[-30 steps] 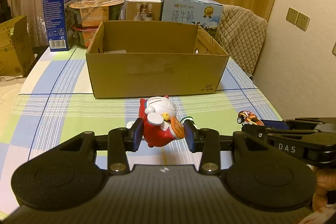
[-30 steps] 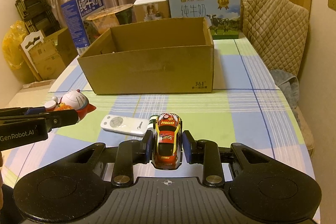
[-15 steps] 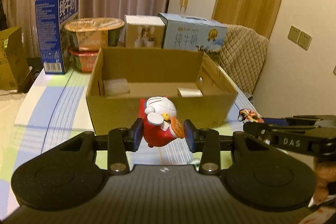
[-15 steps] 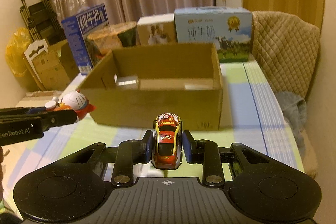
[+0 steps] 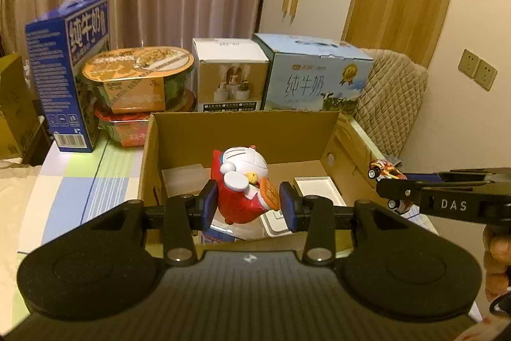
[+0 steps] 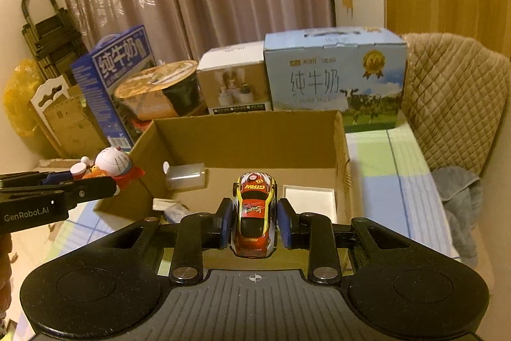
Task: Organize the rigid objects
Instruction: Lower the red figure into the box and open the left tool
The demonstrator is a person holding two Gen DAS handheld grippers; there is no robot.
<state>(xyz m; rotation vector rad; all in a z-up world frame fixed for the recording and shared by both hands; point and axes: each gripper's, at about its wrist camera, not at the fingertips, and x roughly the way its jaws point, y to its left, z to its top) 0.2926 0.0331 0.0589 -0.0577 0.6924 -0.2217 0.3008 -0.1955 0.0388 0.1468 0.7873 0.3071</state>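
Gripping a red-and-white cat figurine, the left gripper has its fingers clamped on it above the open brown cardboard box. The right gripper has its fingers clamped on a red-and-yellow toy racing car over the same box. Inside the box, a translucent plastic container and a white lid are partly hidden.

"DAS" on right gripper, "GenRobot.AI" on left gripper, "PURE MILK" on milk carton
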